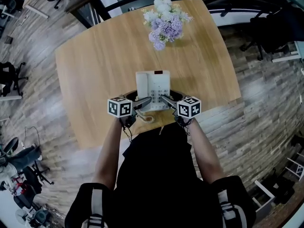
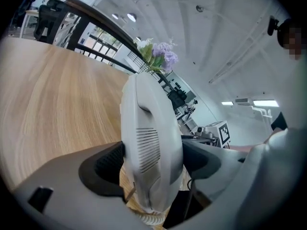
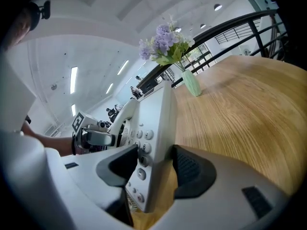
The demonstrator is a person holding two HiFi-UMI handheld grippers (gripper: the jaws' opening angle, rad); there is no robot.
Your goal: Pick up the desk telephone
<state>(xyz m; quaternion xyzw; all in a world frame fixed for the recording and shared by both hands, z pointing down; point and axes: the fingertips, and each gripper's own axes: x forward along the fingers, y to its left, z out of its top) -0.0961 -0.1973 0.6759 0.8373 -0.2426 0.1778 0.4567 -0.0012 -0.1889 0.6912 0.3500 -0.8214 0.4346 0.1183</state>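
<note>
A white desk telephone (image 1: 153,83) lies at the near edge of the round wooden table (image 1: 95,70), keypad up. My left gripper (image 1: 144,101) grips its left side: in the left gripper view the jaws of my left gripper (image 2: 152,163) press on the handset (image 2: 149,128). My right gripper (image 1: 165,99) holds the right side; in the right gripper view my right gripper (image 3: 154,169) clamps the keypad edge of the telephone (image 3: 152,121). A coiled cord (image 1: 147,118) hangs below the phone. Whether the phone is off the table I cannot tell.
A vase of purple and white flowers (image 1: 164,19) stands at the far side of the table, and the flowers (image 3: 165,44) show beyond the phone. Office chairs (image 1: 9,77) and desks surround the table on a wood-plank floor. The person stands at the near edge.
</note>
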